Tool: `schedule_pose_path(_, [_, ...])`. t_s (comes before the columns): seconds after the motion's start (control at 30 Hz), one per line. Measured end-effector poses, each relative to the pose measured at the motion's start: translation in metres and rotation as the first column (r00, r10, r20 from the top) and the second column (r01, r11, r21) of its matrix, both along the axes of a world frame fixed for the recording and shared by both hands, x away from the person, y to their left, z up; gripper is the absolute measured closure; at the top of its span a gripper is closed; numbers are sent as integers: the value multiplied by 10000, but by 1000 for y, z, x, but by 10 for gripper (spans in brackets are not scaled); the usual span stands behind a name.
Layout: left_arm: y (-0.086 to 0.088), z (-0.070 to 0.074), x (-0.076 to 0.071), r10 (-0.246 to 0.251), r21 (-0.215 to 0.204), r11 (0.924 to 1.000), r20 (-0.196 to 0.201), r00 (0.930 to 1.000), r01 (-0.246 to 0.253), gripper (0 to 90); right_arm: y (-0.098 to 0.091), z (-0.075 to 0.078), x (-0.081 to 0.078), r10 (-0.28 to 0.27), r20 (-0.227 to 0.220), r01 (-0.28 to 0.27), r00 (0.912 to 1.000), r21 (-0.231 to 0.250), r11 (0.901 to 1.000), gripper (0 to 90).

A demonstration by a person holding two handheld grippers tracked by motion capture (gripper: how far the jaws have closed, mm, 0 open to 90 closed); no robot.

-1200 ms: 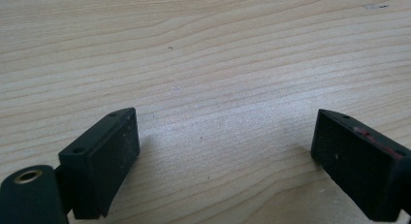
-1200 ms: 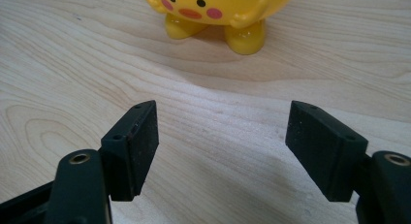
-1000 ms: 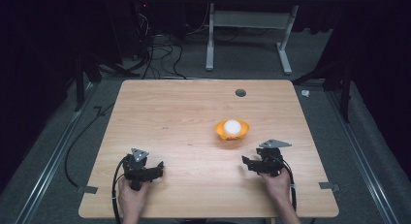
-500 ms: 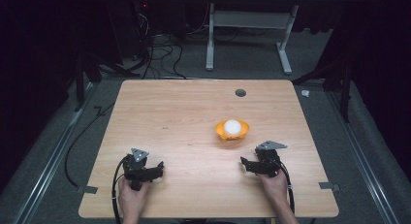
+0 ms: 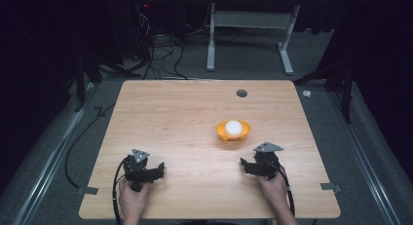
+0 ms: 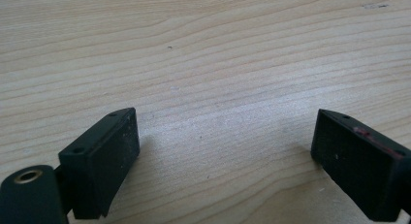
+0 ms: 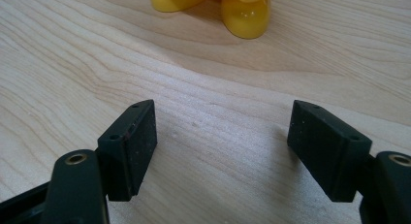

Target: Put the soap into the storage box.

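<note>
Orange plastic formed the small bowl (image 5: 233,132) that sat on the pale wooden desk (image 5: 185,113), with a white ball (image 5: 233,127) resting inside it. The bowl stood ahead of the right gripper (image 5: 249,166) and a little toward the person's left of its fingers, near them but not touching. In the right gripper view, the bowl's yellow-orange underside and stubby feet (image 7: 245,15) appeared beyond the fingers (image 7: 135,141), set on the wood past the gap between them, slightly left of centre. Those fingers were spread wide, with bare desk between the two black pads and nothing held. The right hand (image 5: 273,188) gripped the tool from behind, near the desk's front edge. The left gripper (image 5: 157,172) lay well apart from the bowl, far to that bowl's left, low over the desk and held by the left hand (image 5: 131,196). In the left gripper view its fingers (image 6: 104,158) also stood wide apart, empty, with plain wood grain between and ahead of them. A dark round hole (image 5: 241,93) in the desk lay farther beyond the bowl, well ahead of both pairs of fingers. Each gripper carried a grey three-cornered plate on top, and black cables trailed back from them toward the person.
</note>
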State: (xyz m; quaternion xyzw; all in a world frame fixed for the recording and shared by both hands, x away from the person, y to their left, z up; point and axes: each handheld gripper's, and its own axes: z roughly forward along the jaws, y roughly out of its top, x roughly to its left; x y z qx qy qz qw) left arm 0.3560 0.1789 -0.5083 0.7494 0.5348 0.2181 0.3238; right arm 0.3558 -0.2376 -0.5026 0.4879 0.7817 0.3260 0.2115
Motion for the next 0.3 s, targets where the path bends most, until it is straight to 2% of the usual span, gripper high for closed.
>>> schedule_pose_path(0.3, [0, 0, 0, -10, -1, 10000, -2, 10000, 10, 104, 0, 0, 0, -9, 0, 9, 10000, 0, 10000, 270])
